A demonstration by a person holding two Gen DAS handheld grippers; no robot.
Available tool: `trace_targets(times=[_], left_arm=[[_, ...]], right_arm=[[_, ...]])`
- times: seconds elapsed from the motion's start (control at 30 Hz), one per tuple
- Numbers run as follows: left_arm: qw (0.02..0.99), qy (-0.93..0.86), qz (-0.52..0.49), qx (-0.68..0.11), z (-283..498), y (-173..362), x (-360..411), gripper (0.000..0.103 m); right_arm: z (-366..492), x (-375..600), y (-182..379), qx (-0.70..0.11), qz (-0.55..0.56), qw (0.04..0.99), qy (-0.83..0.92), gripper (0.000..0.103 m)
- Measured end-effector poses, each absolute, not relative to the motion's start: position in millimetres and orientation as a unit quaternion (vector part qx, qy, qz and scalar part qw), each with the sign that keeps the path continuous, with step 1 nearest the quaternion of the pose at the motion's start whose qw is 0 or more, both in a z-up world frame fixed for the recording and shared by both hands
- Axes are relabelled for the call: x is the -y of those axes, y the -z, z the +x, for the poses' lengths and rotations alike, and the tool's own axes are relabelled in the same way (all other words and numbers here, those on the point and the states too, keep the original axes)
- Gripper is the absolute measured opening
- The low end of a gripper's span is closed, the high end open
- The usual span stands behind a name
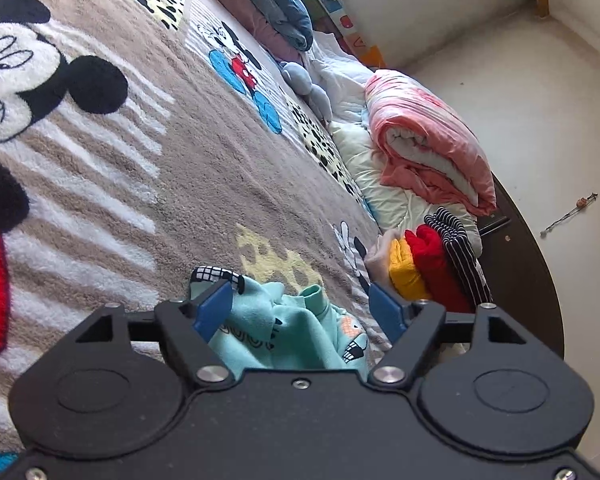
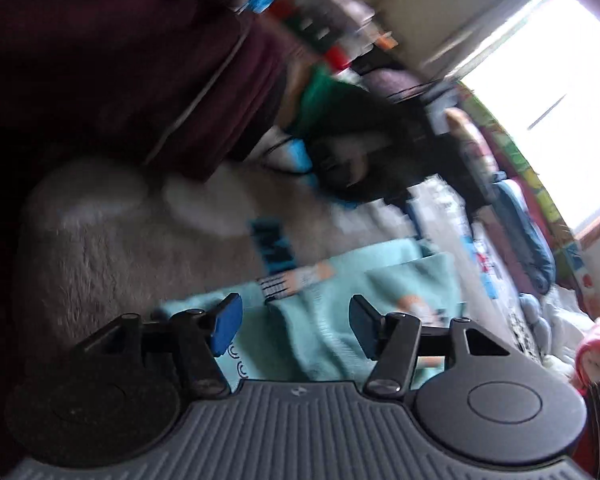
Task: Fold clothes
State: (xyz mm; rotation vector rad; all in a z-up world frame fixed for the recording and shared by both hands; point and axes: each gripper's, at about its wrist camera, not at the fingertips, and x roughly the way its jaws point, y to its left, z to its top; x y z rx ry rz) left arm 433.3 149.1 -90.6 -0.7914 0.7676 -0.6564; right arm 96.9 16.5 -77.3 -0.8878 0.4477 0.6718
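On the bed's cartoon-print blanket (image 1: pixel 180 184) the mint sweatshirt (image 1: pixel 300 336) lies bunched beneath both grippers, left gripper (image 1: pixel 300 312) and right gripper (image 2: pixel 292 328) with jaws released, gripping nothing, so each should pinch an outer edge and pull it flat before folding.

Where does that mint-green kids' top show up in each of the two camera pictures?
Left wrist view: the mint-green top lies crumpled at bottom centre, between the blue fingers.
Right wrist view: the top is blurred, lower centre, spread behind the fingers.
Shared landmark: the rolled pink quilt, right of centre in the left view, at the right edge in the right view.
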Motion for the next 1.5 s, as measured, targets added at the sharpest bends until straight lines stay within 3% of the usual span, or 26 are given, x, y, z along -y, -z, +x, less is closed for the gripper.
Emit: trace_targets(times=[0.07, 0.13, 0.3, 0.4, 0.6, 0.9, 1.5], left_arm=[[0.799, 0.307, -0.371, -0.36, 435, 93, -150, 0.075], [0.795, 0.309, -0.378, -0.36, 436, 95, -153, 0.075], [0.785, 0.309, -0.398, -0.361, 437, 98, -158, 0.076], [0.775, 0.31, -0.416, -0.362, 438, 103, -162, 0.077], [0.779, 0.299, -0.421, -0.356, 438, 103, -163, 0.082], [0.779, 0.348, -0.397, -0.339, 430, 79, -161, 0.084], [0.777, 0.323, -0.396, -0.366, 436, 94, -150, 0.088]], right_arm=[[103, -17, 77, -0.225, -0.401, 0.83, -0.316, 0.057], [112, -12, 71, -0.243, -0.366, 0.843, -0.311, 0.033], [120, -1, 78, -0.258, -0.346, 0.852, -0.297, 0.031], [123, 8, 77, -0.259, -0.326, 0.854, -0.311, 0.009], [117, 30, 37, -0.25, -0.233, 0.875, -0.345, 0.009], [119, 31, 44, -0.258, -0.247, 0.865, -0.353, 0.009], [105, 24, 50, -0.292, -0.265, 0.825, -0.406, 0.008]])
